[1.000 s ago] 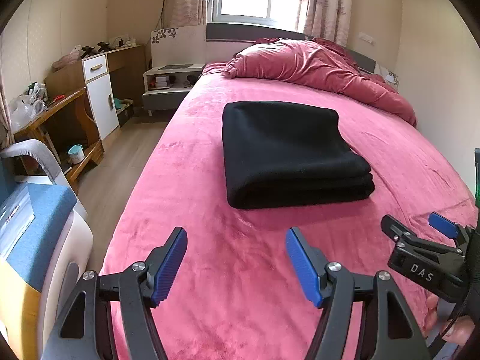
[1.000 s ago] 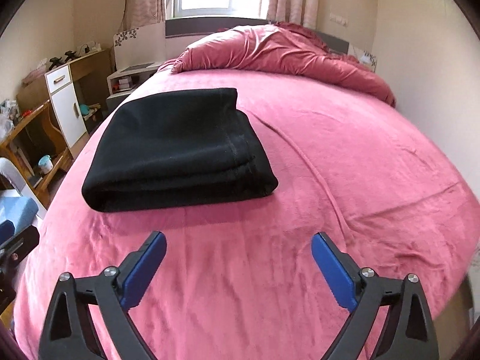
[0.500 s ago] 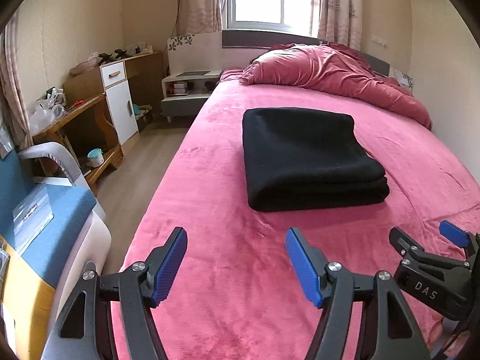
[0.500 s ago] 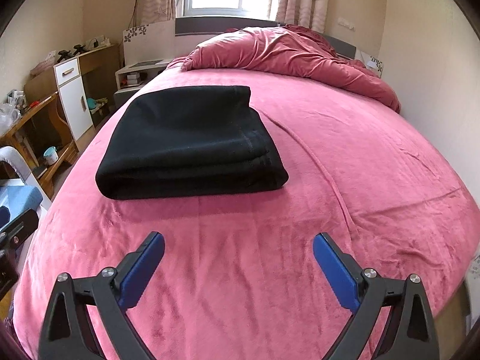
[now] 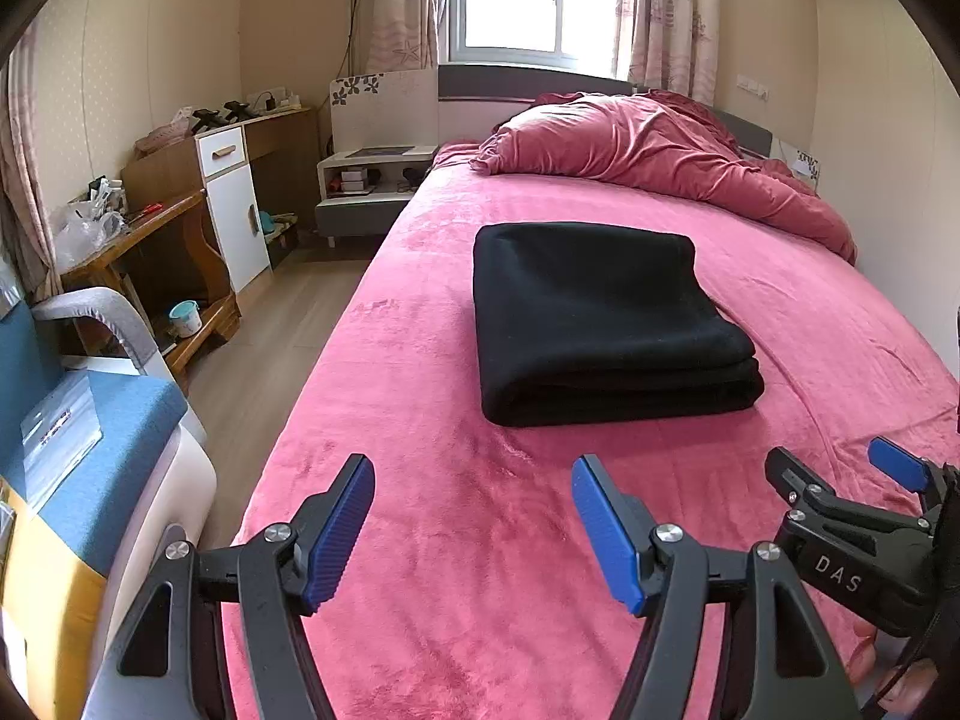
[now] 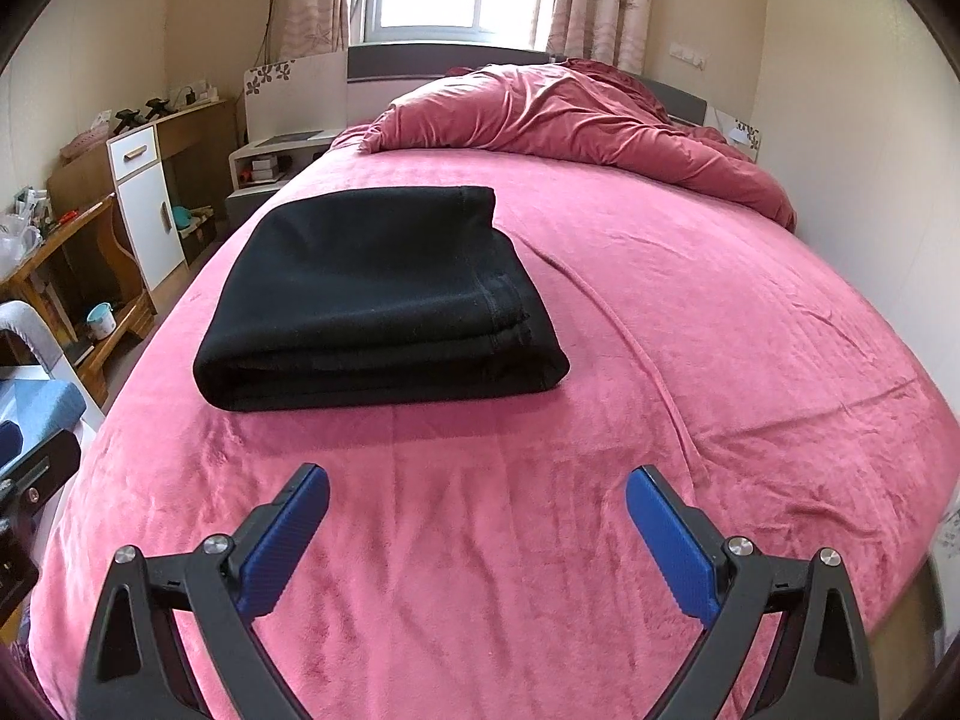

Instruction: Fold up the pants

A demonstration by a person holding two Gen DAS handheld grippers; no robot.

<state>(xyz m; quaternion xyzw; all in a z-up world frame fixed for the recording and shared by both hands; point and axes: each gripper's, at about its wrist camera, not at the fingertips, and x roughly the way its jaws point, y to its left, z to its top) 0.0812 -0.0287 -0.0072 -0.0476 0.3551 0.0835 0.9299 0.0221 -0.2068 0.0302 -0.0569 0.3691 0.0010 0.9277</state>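
Versus a second ago, the left wrist view takes in more of the side furniture and window; the folded black fleece pants [image 5: 606, 324] sit a bit farther from the left hand-held gripper [image 5: 473, 531], lying unchanged. Right view hardly differs. Left to right: blue-cushioned chair [image 5: 90, 438], wooden desk [image 5: 150, 228], then the pink plush bed [image 5: 456, 540] with pants in a neat layered rectangle mid-bed, crumpled dark pink duvet [image 5: 648, 150] behind. Left hand-held gripper tilts down over the bed's near edge, jaws apart, empty. Right hand-held gripper [image 6: 477, 537] just beside it, angled down likewise, jaws wide, holding nothing, well short of the pants [image 6: 372, 294].
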